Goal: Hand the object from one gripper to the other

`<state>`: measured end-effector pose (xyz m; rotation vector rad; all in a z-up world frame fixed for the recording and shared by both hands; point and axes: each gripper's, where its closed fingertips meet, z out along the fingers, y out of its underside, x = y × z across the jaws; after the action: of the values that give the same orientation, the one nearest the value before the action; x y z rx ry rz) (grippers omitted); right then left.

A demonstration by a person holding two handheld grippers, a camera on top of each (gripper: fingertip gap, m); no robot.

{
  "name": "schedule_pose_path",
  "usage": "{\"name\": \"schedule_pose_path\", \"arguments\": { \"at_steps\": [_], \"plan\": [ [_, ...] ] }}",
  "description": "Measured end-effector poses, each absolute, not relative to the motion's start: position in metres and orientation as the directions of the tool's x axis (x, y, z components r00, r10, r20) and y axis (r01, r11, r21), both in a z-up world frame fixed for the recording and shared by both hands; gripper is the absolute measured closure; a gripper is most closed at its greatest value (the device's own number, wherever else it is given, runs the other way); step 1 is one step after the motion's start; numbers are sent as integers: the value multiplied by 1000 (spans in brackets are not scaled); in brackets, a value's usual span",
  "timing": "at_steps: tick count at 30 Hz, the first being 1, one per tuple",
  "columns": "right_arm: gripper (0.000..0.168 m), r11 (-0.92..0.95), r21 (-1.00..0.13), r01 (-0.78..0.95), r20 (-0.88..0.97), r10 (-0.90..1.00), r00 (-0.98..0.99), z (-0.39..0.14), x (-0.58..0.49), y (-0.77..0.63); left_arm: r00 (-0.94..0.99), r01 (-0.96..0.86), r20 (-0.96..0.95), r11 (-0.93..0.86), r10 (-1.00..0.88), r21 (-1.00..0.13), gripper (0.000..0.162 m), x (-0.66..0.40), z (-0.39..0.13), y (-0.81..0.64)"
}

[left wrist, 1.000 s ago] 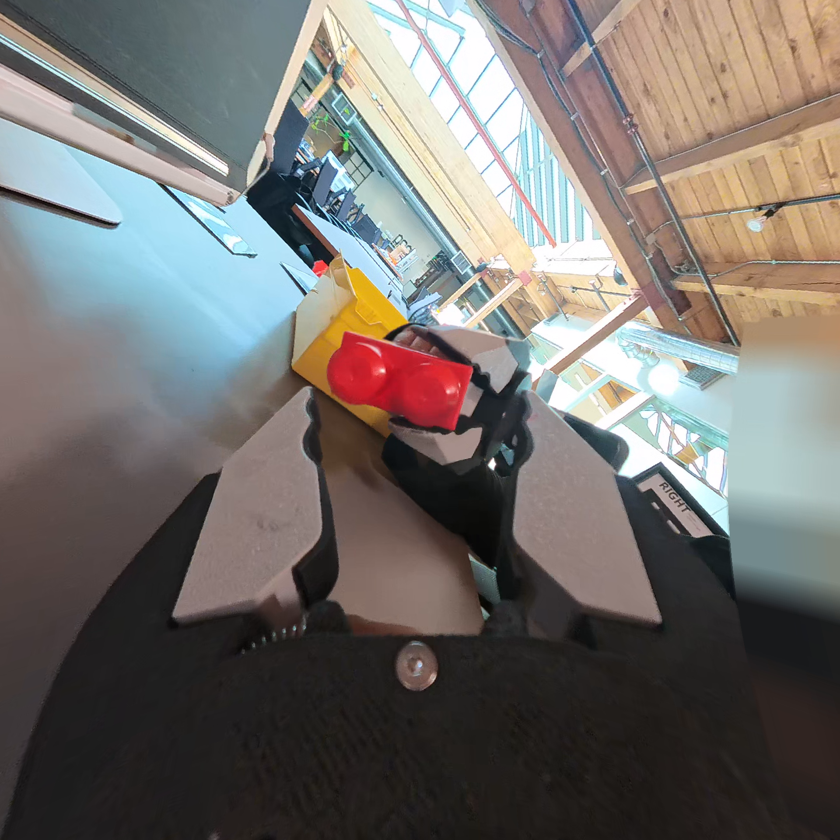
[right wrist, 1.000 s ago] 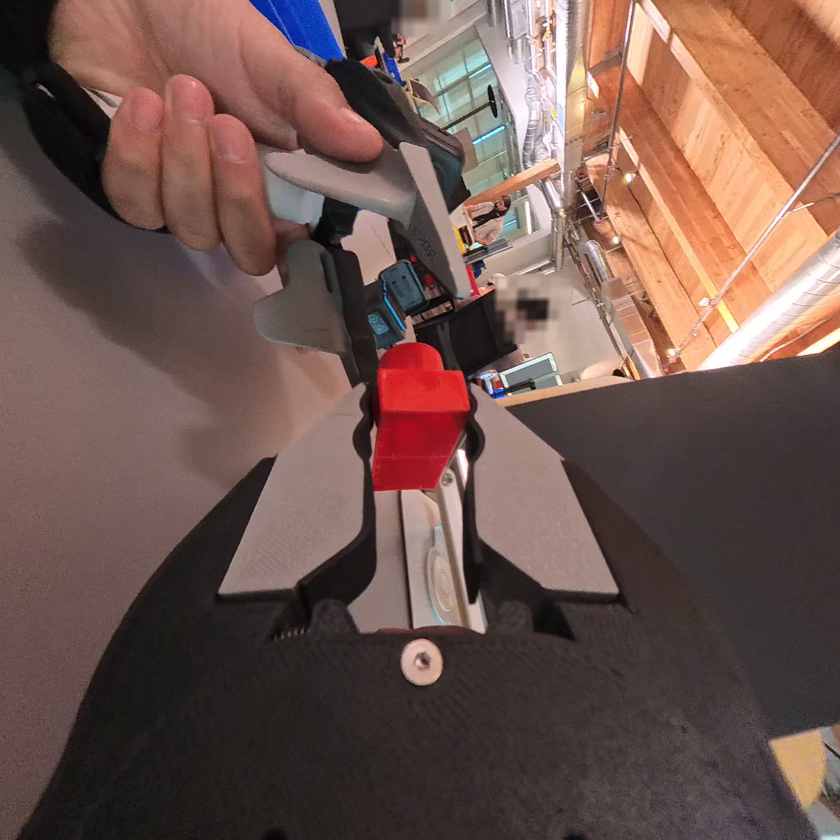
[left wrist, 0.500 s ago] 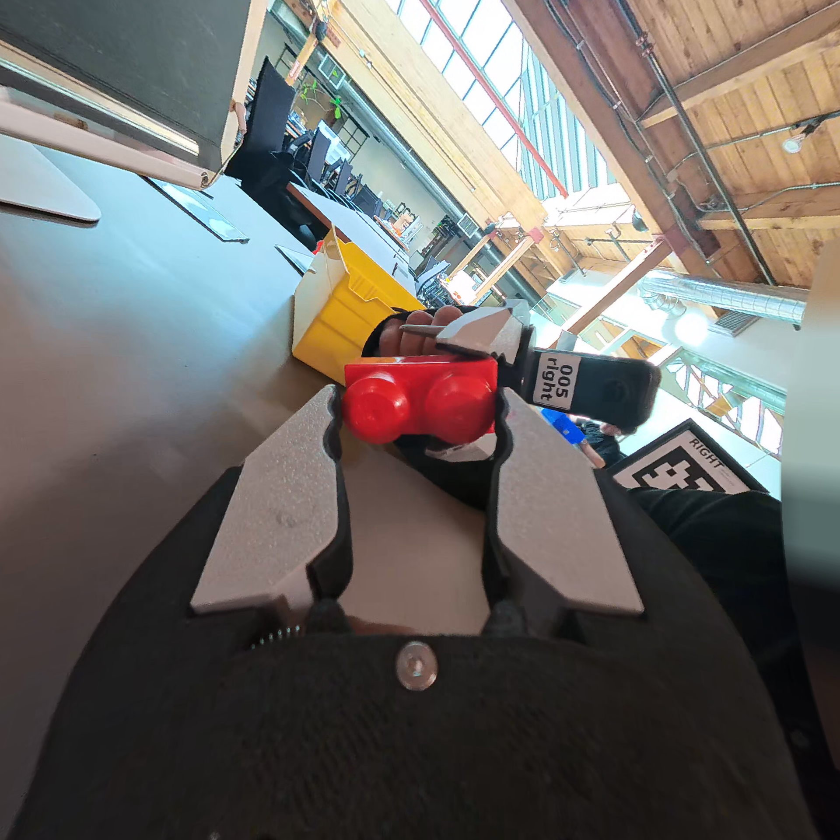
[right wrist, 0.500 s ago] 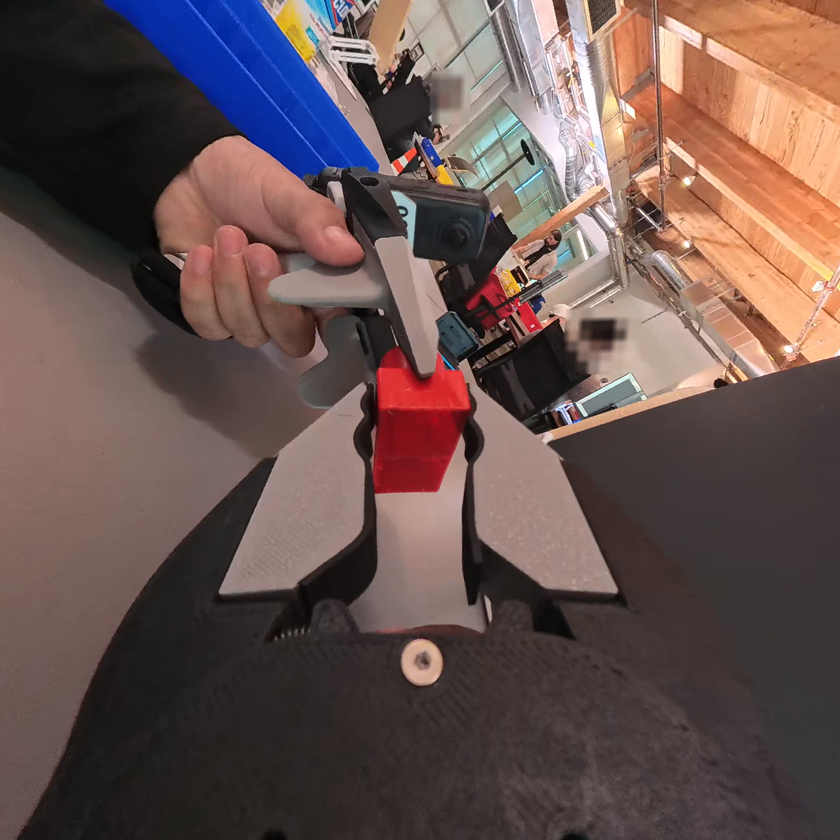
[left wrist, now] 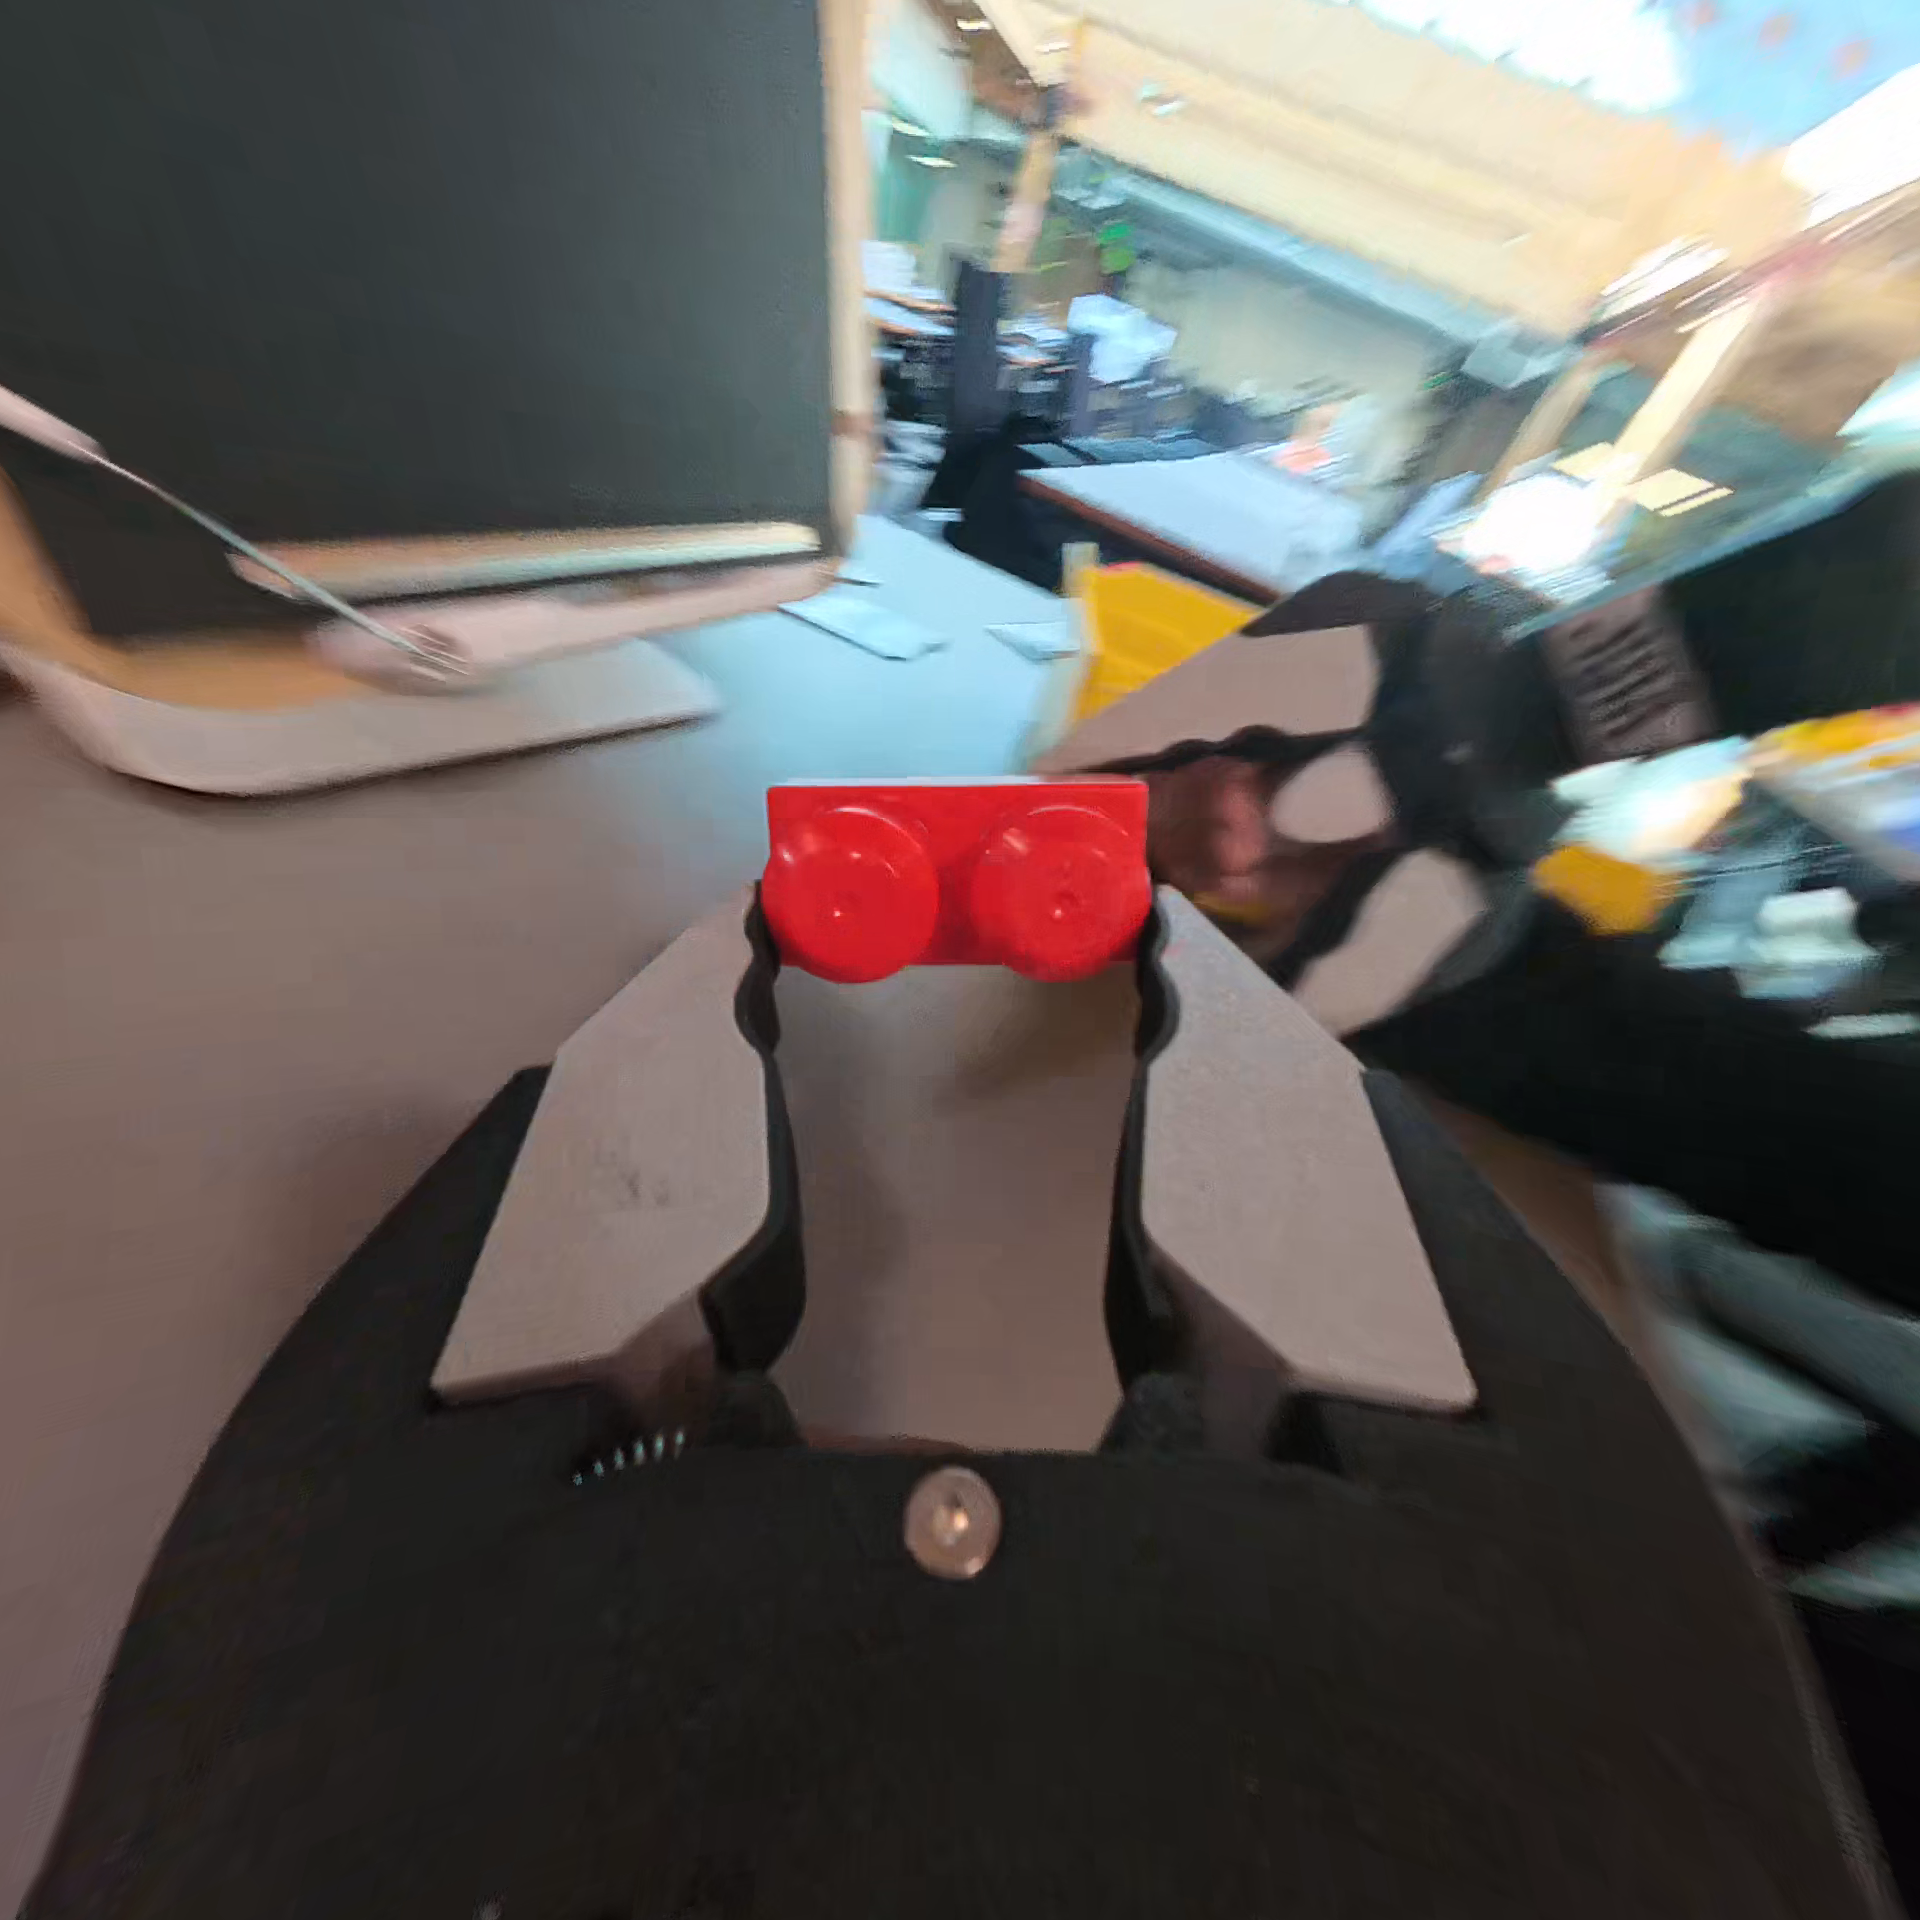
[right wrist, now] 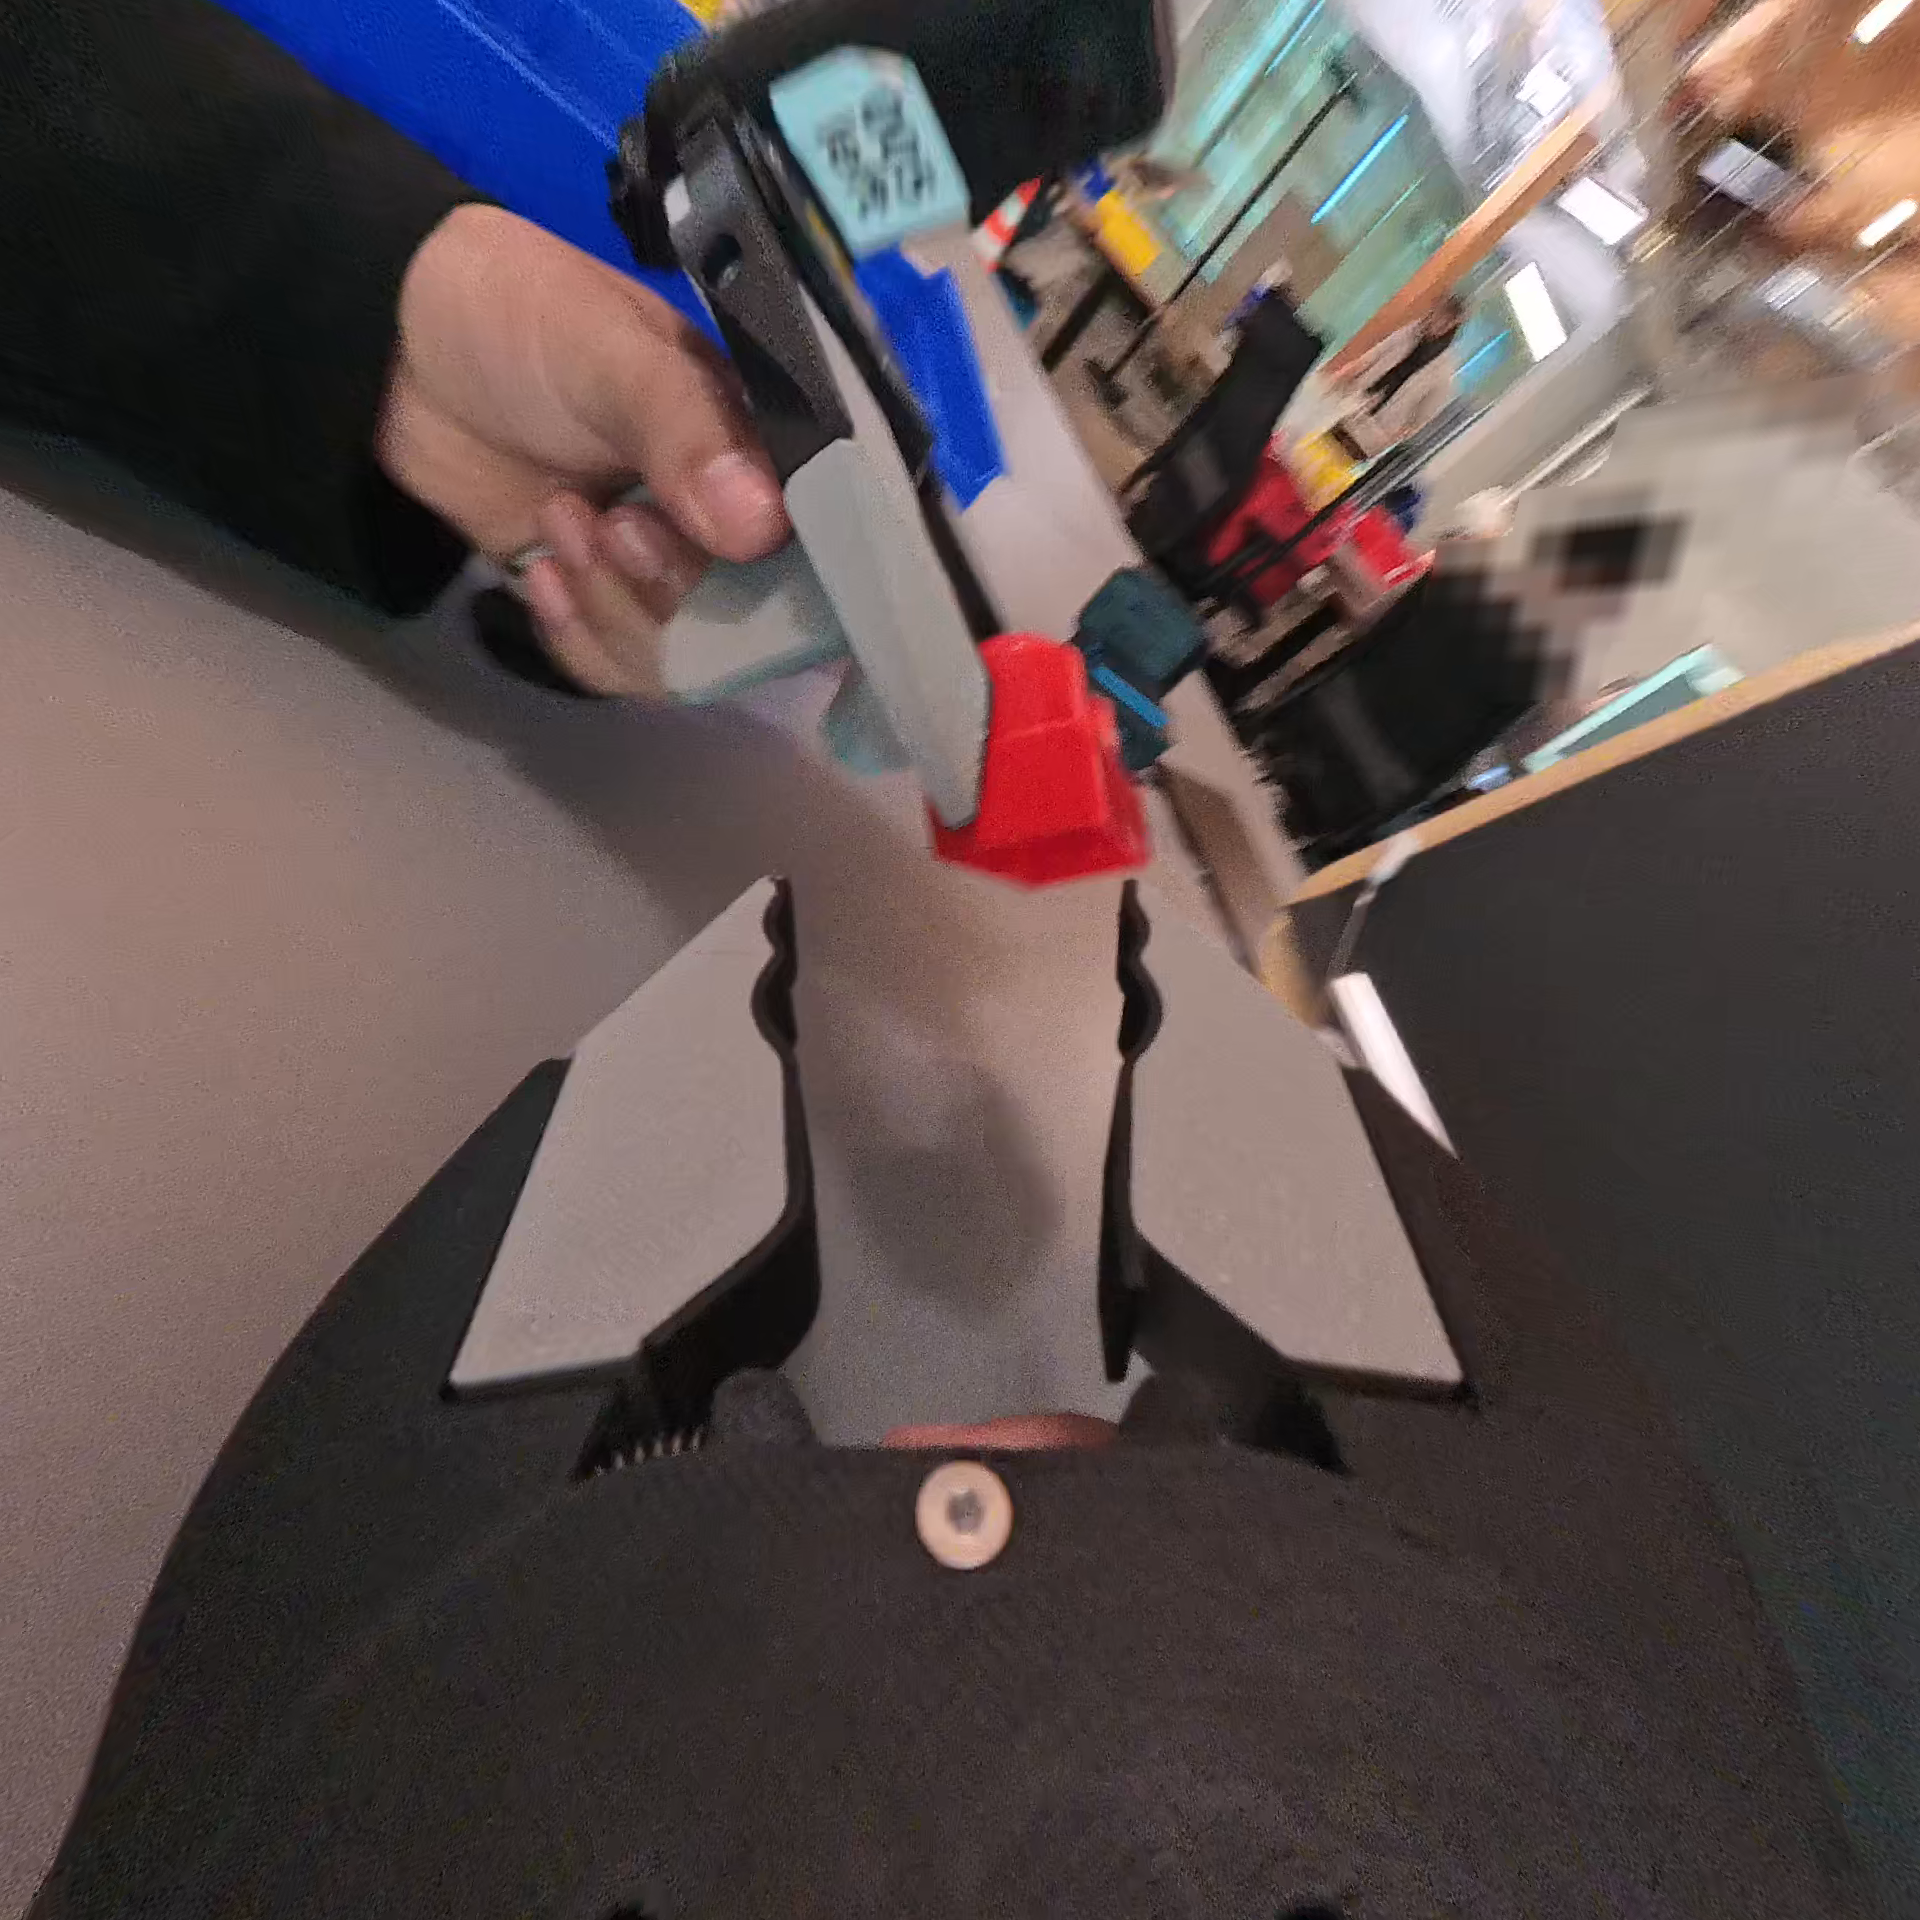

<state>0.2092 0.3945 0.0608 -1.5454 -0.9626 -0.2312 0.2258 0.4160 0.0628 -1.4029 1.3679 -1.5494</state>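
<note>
In the left wrist view the left gripper [left wrist: 954, 914] fills the lower half of the frame, its two grey fingers [left wrist: 665, 1143] clamped on the ends of a red brick [left wrist: 956, 883] at frame centre. The brick sits right at the fingertips, its two round studs facing the camera. Beneath it lies a grey table [left wrist: 260, 987]. To the right of the brick, blurred, the right gripper [left wrist: 1278, 769] reaches in from the right edge; its near finger tip ends just beside the brick's upper right corner, and whether they touch cannot be told. A yellow bin [left wrist: 1143, 634] stands behind it, right of centre. At upper left is a black panel [left wrist: 416, 260], with a pale monitor foot [left wrist: 343, 717] on the table below it.

In the right wrist view the right gripper [right wrist: 951, 914] takes up the lower half, its jaws spread apart with only bare table [right wrist: 260, 883] between them. The brick [right wrist: 1039, 779] hangs just above and beyond the fingertips, slightly right of centre, clear of both of them. The left gripper [right wrist: 997, 727] comes down from the upper left and grips it, one grey finger [right wrist: 894, 644] lying across the brick's left face. A hand [right wrist: 561, 436] in a black sleeve [right wrist: 187, 291] holds that gripper at left. A blue bin [right wrist: 499, 114] stands behind, at top. A dark panel [right wrist: 1662, 1039] fills the right side.
</note>
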Motion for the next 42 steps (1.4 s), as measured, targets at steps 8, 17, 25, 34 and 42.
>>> {"name": "schedule_pose_path", "arguments": {
  "at_steps": [8,17,25,34,42],
  "plan": [
    [90,-200,-957,208,42,618,785,57,208,393,158,-76,-686,684,-710,-726,94,212,85,442],
    [107,-288,-946,146,-9,473,881,36,214,420,70,-262,-883,845,-465,-466,95,238,53,413],
    [124,-310,-889,338,235,325,916,30,251,425,-20,-265,-669,649,-743,-713,107,233,31,424],
    [124,-83,-533,842,832,125,540,54,266,422,-271,-223,220,-162,-937,-961,81,231,51,393],
    [123,-16,-261,965,959,111,261,46,229,423,-302,-112,242,-218,-922,-969,126,227,73,393]
  ]
}}
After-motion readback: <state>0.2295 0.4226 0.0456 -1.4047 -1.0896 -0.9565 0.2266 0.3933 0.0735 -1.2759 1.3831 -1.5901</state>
